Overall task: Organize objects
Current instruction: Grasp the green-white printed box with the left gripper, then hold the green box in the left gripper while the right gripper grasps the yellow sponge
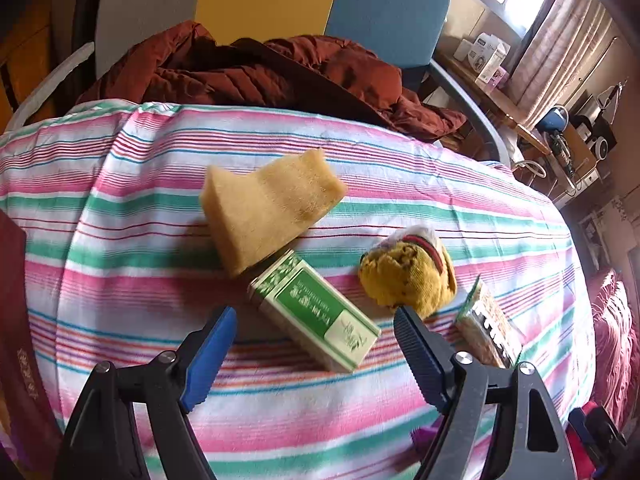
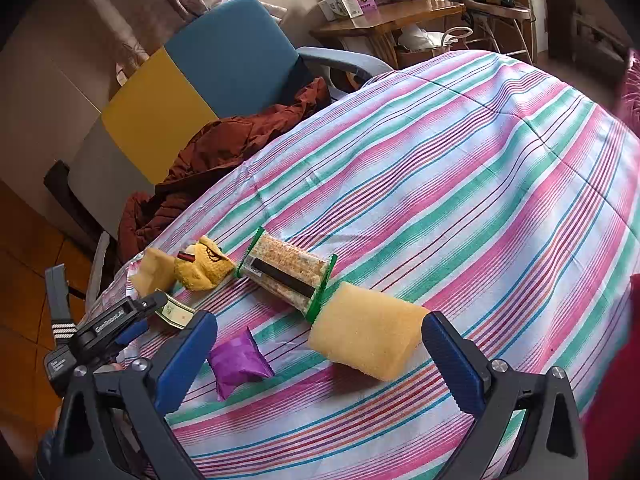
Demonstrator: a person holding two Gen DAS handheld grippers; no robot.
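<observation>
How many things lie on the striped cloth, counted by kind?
Sponges: 2
Snack packets: 2, one clear and green, one purple
Green box: 1
Yellow plush toy: 1
Total: 6

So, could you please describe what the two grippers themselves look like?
Both the left gripper and the right gripper have black angular frames with silver bolts and ribbed blue fingers. The right view shows white lettering on the left gripper's black body.
</observation>
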